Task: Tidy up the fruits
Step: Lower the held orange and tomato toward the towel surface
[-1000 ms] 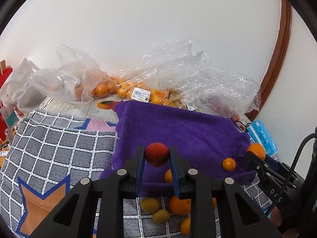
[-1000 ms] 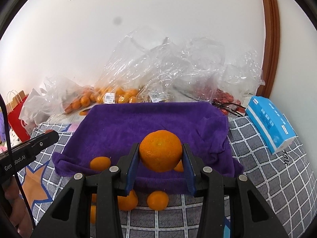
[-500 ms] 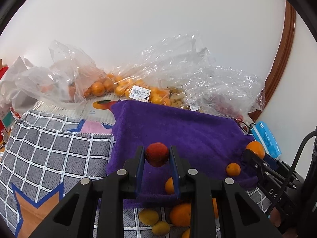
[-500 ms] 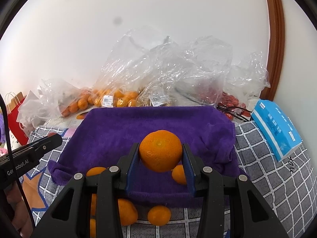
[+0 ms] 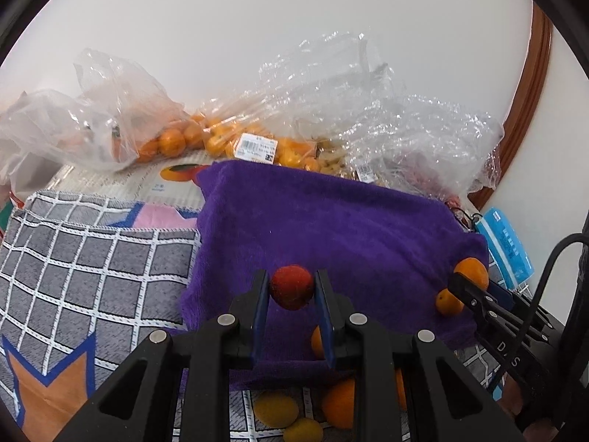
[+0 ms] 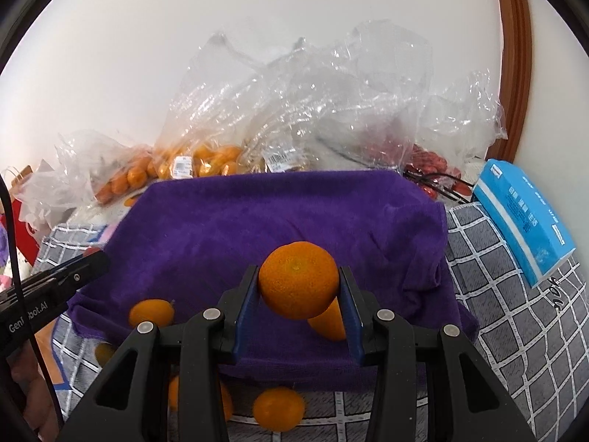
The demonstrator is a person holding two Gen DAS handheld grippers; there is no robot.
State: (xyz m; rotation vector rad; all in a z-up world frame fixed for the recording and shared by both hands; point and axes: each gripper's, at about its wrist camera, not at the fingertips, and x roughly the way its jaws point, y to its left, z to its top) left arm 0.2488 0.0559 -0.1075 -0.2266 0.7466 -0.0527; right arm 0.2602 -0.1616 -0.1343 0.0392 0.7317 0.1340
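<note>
The left gripper (image 5: 291, 289) is clamped on a small red fruit (image 5: 291, 287), its blue pads pressing the fruit from both sides above the near part of the purple towel (image 5: 331, 221). The right gripper (image 6: 299, 284) is closed on a large orange (image 6: 299, 280), which sits between its pads, also above the near part of the towel.

Behind the orange, a smaller orange (image 6: 329, 322) lies on the towel, partly hidden by the right pad. Another small orange (image 6: 151, 311) rests near the towel's near left edge. In front of the towel, on the grey checked cloth (image 6: 515, 313), lies one more orange (image 6: 278, 408), and in the left wrist view two yellow fruits (image 5: 277, 410) lie there too.

At the far side, against the white wall, clear plastic bags (image 6: 294, 103) are piled up; some hold oranges (image 5: 173, 141). A blue tissue pack (image 6: 522, 217) lies to the right on the checked cloth.
</note>
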